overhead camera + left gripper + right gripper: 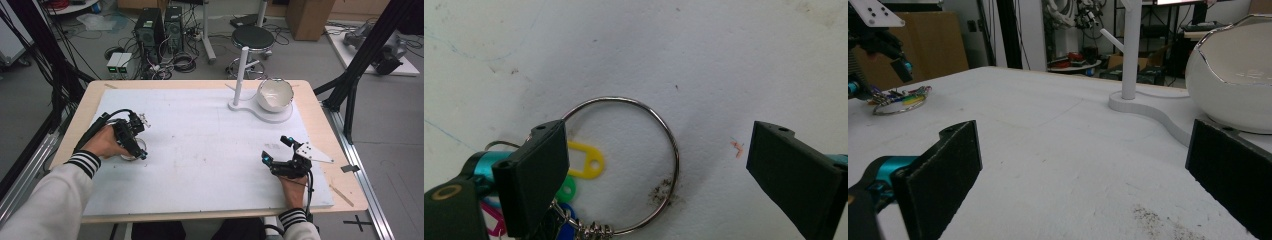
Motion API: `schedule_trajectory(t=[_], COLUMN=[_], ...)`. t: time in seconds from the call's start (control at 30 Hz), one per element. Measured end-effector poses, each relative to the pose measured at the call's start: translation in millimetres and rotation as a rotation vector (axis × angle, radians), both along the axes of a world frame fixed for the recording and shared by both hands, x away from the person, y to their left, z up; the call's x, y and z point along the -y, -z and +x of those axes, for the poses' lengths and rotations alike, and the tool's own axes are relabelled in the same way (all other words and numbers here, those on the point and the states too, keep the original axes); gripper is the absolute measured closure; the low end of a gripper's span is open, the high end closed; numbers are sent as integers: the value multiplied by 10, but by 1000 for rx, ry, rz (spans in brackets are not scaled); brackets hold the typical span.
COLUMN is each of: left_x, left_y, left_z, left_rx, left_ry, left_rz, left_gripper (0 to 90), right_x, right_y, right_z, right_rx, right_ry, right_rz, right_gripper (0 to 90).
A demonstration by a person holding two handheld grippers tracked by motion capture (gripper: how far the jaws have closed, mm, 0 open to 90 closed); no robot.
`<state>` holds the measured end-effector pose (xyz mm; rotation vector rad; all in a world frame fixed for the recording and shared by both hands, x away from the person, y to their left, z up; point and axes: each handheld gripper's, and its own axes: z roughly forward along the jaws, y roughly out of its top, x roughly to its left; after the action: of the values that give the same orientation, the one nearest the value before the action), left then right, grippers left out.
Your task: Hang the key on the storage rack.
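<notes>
My left gripper (659, 165) hangs jaws wide over the key ring (624, 165), its coloured tags (583, 161) plain here; my right gripper (1083, 180) gapes empty.

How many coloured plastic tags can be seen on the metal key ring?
4. On the key ring: yellow tag inside the ring, green tag below it, blue tag lowest, pink tag left of the jaw. More may be hidden.

One key ring (624, 165), one bowl (274, 95), one stand (241, 75), two tools (132, 135).
</notes>
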<state>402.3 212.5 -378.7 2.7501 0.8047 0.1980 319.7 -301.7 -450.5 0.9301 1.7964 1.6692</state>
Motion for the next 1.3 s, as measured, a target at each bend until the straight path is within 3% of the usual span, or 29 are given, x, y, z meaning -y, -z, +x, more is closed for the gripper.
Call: schedule_trajectory(t=[0.43,0.67,1.3], left_x=[43,72,129], left_y=[73,109,165], left_z=[-36,-32,14], left_rx=[-42,-76,-145], left_ry=[-47,-80,-116], left_rz=[76,119,158], left_gripper=[305,368,593], right_x=[-5,-3,-4], right_y=[-1,-1,-1], right_z=[-4,-4,-3], right_rx=[-2,-1,-1], right_ry=[0,-1,-2], right_rz=[-1,-3,1], right_gripper=[10,10,10])
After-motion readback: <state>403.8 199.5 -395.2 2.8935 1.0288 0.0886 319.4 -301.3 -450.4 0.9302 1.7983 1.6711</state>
